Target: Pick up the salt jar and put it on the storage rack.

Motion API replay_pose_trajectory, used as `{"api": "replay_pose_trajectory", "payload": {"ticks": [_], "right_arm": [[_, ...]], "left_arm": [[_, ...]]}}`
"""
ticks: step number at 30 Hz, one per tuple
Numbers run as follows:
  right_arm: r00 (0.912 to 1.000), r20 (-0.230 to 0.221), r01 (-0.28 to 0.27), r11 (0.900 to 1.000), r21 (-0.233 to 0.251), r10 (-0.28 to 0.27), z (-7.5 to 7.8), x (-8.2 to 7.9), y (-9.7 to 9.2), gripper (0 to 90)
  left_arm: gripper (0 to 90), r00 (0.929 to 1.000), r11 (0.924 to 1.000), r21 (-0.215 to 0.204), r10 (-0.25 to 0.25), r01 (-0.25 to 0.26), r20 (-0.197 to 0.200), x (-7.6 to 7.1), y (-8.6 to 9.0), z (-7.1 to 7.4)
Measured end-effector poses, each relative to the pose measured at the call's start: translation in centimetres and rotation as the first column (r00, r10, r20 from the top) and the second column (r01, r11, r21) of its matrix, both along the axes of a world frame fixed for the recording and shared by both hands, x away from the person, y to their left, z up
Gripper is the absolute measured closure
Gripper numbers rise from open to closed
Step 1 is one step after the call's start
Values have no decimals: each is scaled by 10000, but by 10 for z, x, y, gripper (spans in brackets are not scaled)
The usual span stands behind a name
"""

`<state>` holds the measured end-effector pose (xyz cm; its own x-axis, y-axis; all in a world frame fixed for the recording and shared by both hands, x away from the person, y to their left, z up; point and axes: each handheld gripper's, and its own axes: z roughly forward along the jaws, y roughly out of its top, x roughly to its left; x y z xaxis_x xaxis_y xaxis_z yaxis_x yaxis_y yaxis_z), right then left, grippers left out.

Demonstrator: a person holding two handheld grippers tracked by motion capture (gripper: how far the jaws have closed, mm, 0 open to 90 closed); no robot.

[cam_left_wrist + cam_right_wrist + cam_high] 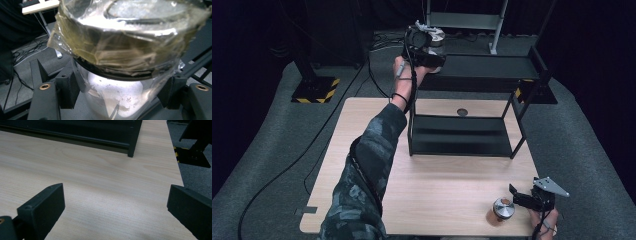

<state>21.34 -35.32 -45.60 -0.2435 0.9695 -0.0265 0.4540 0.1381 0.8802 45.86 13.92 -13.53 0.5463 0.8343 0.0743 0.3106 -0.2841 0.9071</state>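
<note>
At the near right corner of the wooden bench (452, 195), the right tongs (518, 195) rest low over the wood in the person's right hand (543, 218), pointing left, their black jaws standing wide apart with nothing between them; the right gripper view looks along those parted jaws across bare wood. Just left of them, close to the near edge, a small round jar with a shiny metal lid (503, 208) stands upright on the bench, apart from the jaw tips. Farther in, a black two-level shelf rack (462, 136) stands on the far half of the bench, its lower board dark and bare, its near right leg also seen in the right gripper view (132, 142). A small round grommet hole (462, 112) sits in the wood behind the lower board. The person's left arm, in a camouflage sleeve (367, 170), reaches from the near left up and away over the bench to the far left end of the rack's upper shelf (492, 67). There the left tongs (435, 56) are clamped on a glass jar (117, 82), held at that shelf end. In the left gripper view the jaws press on both sides of the clear body, below a neck wrapped in crinkled yellowish tape (120, 52); something white lies inside.
</note>
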Motion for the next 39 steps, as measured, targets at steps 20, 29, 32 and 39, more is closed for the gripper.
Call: {"api": "replay_pose_trajectory", "payload": {"ticks": [20,29,32,39], "right_arm": [[10000,11,-17,10000,12,17,0,0,0,2],[10000,23,-10,10000,18,10,0,0,0,2],[10000,21,-9,10000,8,9,0,0,0,2],[10000,24,-5,10000,10,5,0,0,0,2]], "left_arm": [[308,9984,9993,-89,362,-366,-423,18,-11,-7],[308,9987,9995,-68,315,-318,-401,19,-16,-7],[308,9988,9995,-164,280,-287,-406,20,-16,-9],[308,9987,9991,-353,230,-246,-447,21,-18,-11]]}}
